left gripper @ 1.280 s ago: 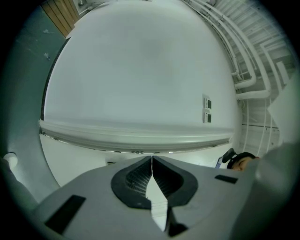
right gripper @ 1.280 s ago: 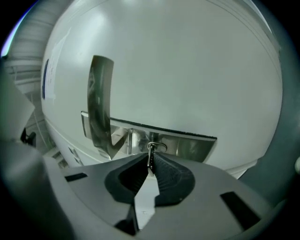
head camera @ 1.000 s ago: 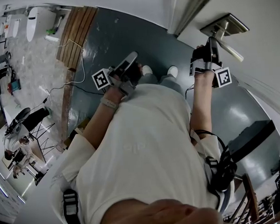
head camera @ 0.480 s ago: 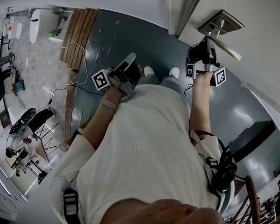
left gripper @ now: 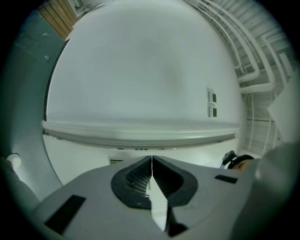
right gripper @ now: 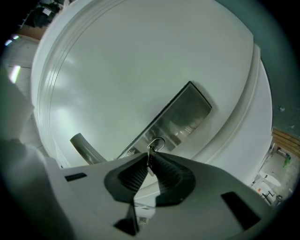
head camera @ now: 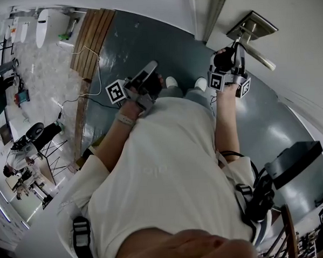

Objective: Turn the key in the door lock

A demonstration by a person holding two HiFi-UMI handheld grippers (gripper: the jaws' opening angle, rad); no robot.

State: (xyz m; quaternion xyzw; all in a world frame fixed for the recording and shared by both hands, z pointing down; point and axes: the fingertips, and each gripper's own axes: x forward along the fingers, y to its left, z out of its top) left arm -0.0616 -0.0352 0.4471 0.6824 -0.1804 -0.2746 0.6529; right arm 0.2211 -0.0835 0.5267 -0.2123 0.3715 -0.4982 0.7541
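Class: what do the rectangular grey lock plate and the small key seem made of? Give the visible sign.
The rectangular grey lock plate looks like brushed metal: dull, streaky sheen. The small key is probably bright metal: thin, silvery, glinting ring.

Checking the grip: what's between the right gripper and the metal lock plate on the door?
Only the key, pinched by the right gripper, reaches the lock plate; right gripper view.

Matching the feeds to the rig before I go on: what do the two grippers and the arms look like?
The left gripper and right gripper each have a light grey body, black ribbed pads and a white cube with black square markers. The person wears a cream short-sleeved shirt and a pale wristband on the left wrist.
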